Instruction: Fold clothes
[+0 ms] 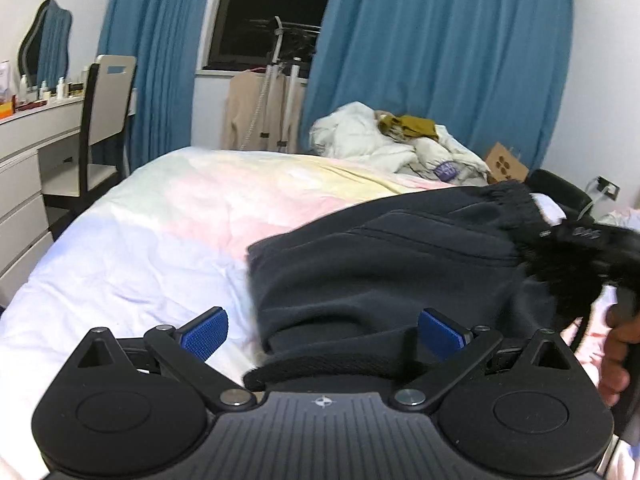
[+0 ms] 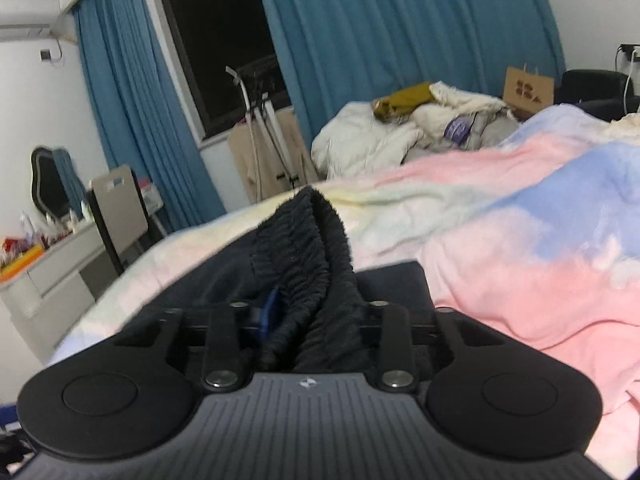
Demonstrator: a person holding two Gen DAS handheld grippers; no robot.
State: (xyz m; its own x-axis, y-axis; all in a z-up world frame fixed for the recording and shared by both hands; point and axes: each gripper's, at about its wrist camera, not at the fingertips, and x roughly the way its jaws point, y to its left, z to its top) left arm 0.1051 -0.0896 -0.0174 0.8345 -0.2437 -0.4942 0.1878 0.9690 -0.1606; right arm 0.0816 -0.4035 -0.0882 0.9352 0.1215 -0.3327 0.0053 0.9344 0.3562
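Pinching the dark trousers (image 2: 304, 248) by the ribbed waistband, right tongs (image 2: 308, 320) clamped on it. Left tongs (image 1: 322, 332) stand wide, hem cloth between the pads, no grip. Trousers lie on the bed (image 1: 160, 220). I'd clamp left before lifting, keep both edges level.

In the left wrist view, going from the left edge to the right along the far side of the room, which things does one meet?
mirror → chair → left blue curtain → dark window → clothes rack → right blue curtain → cardboard box
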